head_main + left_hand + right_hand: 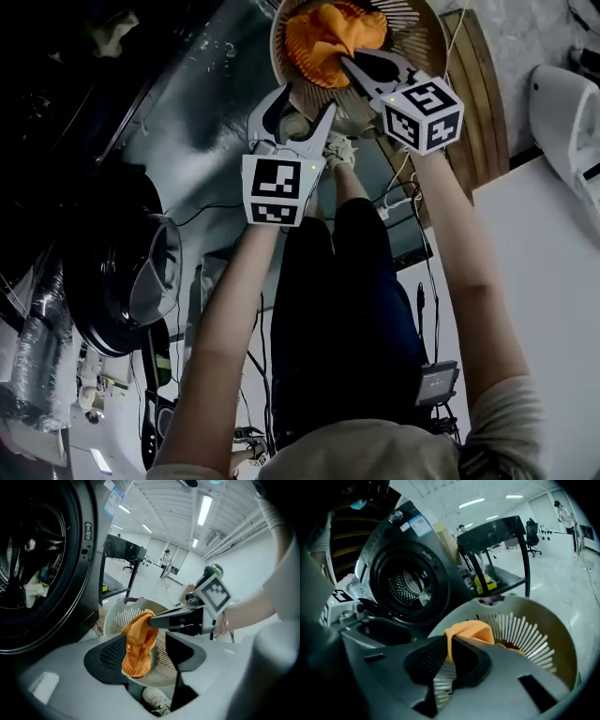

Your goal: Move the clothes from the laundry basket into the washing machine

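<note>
Right gripper (449, 656): clamping shut on a fold of the orange garment (471, 630), pinching the cloth between both pads.
Orange garment (138, 648): hanging in a bunch from the right gripper (157, 619) over the laundry basket (112, 616), draping down inside its rim; whether touching the basket floor, cannot tell.
Left gripper (146, 656): standing with jaws apart, pressing on nothing, framing the dangling garment in the gap beyond without touching it.
Head view: showing the left gripper (305, 103) just beside the near edge of the laundry basket (427, 37), the right gripper (349, 64) reaching over it into the orange garment (328, 42).
Laundry basket (543, 634): sitting round and slatted on the floor, near the washing machine (408, 583).
Washing machine (37, 573): standing with its door (155, 272) swung open, already holding some light-coloured clothes (35, 590) in the drum.
Shoe (157, 700): resting on the floor, white, just under the left gripper.
Arms: stretching forward, bare to the sleeves, one gripper in each hand.
</note>
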Tool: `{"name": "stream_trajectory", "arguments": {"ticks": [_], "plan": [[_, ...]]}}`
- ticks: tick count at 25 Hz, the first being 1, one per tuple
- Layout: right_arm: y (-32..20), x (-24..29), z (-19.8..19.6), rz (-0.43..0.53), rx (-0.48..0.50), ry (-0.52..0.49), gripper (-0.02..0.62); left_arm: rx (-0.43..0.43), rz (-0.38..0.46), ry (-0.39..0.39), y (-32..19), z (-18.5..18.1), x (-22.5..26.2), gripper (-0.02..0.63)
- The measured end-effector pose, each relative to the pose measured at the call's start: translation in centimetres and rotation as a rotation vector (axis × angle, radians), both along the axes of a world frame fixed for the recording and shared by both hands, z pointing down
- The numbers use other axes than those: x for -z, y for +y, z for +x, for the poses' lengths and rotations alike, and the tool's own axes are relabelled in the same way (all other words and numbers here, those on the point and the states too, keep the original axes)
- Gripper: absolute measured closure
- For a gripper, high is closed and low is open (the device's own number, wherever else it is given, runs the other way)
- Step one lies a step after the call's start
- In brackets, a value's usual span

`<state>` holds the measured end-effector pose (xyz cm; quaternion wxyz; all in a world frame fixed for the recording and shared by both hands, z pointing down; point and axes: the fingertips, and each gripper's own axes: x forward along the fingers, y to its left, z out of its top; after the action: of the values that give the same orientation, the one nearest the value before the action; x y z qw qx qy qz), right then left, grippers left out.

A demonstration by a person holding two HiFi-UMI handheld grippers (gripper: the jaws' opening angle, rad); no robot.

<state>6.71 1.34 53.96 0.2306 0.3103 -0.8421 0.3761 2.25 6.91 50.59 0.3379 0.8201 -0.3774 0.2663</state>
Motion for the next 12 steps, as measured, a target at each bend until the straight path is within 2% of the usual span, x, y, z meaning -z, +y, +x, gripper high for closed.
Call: {"name": "stream_trajectory", "arguments": {"ticks": [6,10,11,12], "plan": [[1.0,11.6,-1.9,0.121,0.029,-0.105,0.563,-0.024,0.092,-0.019,-2.5,1.3,3.0,0.345],[2.1,15.8,-3.5,0.158,0.062,-0.138,0.563,-0.069,0.207,0.01,-3.7,1.7,6.3,0.348],[2.4,16.0,-3.8,0.164,0.07,-0.132,0.563,-0.086,0.21,0.02,-3.4,1.7,6.7,0.374],[2.6,15.8,-4.0,0.166,0.079,-0.123,0.563,-0.097,0.198,0.029,-3.0,1.7,6.8,0.448]]}}
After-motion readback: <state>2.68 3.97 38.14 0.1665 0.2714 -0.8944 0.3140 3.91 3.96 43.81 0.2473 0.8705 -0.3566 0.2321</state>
